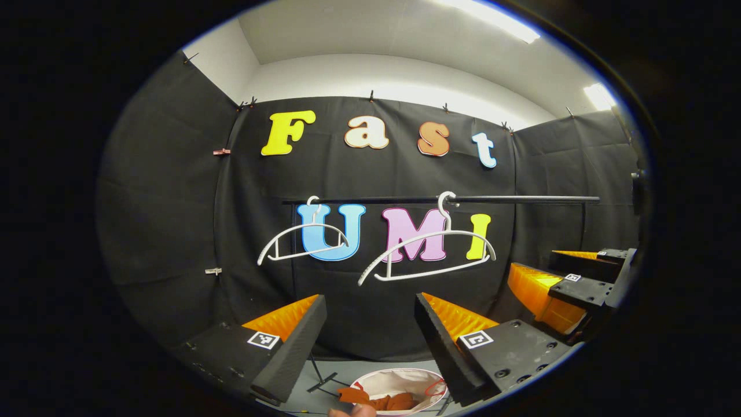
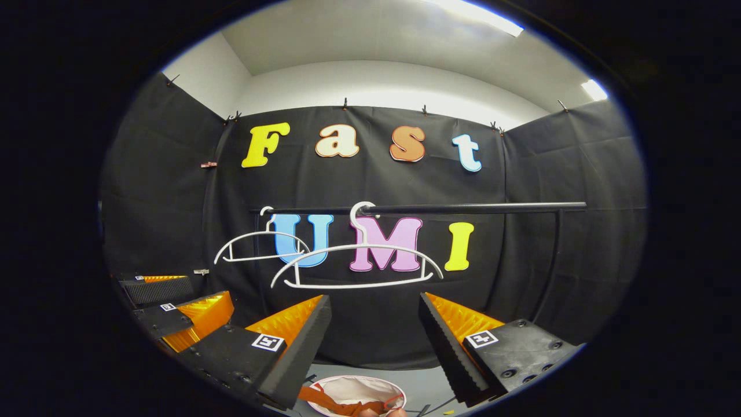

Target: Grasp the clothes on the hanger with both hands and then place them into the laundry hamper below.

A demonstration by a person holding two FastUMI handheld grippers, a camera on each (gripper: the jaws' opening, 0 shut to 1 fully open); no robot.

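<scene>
Two bare hangers (image 1: 427, 250) on rail (image 2: 463, 207) | both tongs (image 1: 370, 324) (image 2: 375, 324) spread (empty) | orange clothes (image 1: 382, 399) in hamper (image 1: 399, 379)

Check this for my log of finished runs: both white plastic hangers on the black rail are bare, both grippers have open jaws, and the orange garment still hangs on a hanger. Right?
Not quite. The orange garment lies in the white round laundry hamper below, as the left gripper view shows. The rest holds: both white plastic hangers on the black rail are bare, and the left gripper and right gripper have open jaws.
</scene>
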